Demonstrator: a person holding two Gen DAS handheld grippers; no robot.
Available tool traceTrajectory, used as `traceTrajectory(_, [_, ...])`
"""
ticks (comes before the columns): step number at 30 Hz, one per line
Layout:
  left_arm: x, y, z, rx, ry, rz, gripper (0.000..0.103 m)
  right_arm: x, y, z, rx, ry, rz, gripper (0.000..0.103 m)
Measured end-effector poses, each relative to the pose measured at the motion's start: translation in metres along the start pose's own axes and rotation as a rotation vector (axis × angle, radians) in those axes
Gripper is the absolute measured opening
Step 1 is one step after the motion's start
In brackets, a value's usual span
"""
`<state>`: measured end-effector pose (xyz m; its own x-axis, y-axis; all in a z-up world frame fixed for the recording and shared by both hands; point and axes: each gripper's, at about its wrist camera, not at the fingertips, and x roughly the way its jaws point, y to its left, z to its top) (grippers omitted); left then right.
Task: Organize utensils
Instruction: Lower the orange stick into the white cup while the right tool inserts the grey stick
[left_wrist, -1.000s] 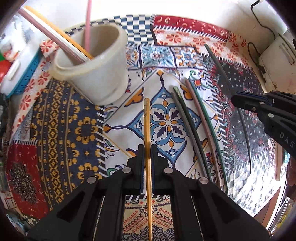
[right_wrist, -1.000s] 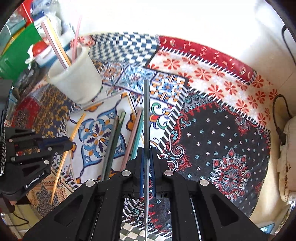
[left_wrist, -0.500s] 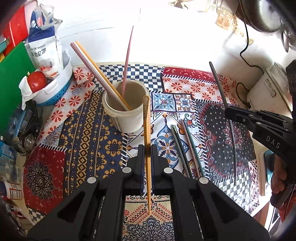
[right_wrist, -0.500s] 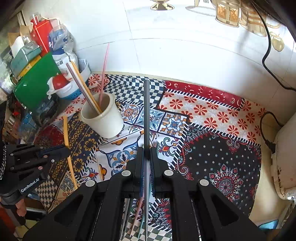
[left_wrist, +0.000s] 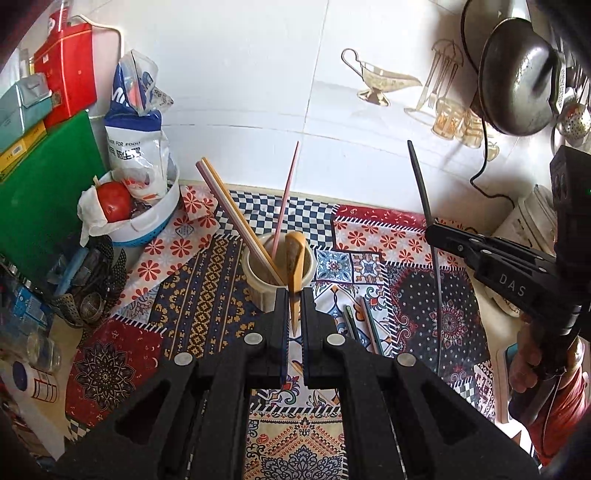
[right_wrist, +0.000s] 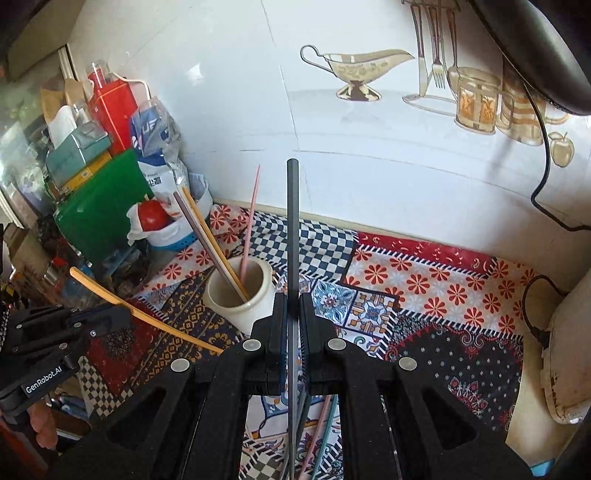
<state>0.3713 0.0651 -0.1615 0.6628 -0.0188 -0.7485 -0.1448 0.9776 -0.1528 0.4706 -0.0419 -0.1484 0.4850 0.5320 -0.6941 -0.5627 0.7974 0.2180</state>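
While raised above cloth, left gripper jaws pinch yellow chopstick; right gripper jaws pinch black chopstick.

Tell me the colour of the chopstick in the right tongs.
Dark grey chopstick; right wrist view shows it best.

Yellow chopstick and black chopstick clamped, raised off cloth. Cream cup upright, three chopsticks leaning inside. Several more lie flat.

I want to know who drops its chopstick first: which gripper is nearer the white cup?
Left, probably. The left gripper hangs just before the cup; the right gripper is off to its right side.
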Motion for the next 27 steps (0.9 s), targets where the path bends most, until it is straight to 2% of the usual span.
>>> traceTrajectory(7, [-0.018,0.005,0.022,-0.020,-0.070,0.014,0.004,0.009,0.018,0.035,-0.038,-0.088,0.044,0.005])
traceTrajectory(17, [-0.027,0.018,0.055,-0.074,-0.131,0.033,0.004,0.046,0.045,0.076,-0.088,-0.173,0.122,0.005])
traceTrajectory(22, [-0.020,0.024,0.069,-0.090,-0.141,0.043,0.004,0.062,0.050,0.090,-0.104,-0.228,0.201,0.005])
traceTrajectory(27, [-0.003,0.032,0.078,-0.110,-0.124,0.064,0.004,0.084,0.056,0.094,-0.135,-0.254,0.207,0.005])
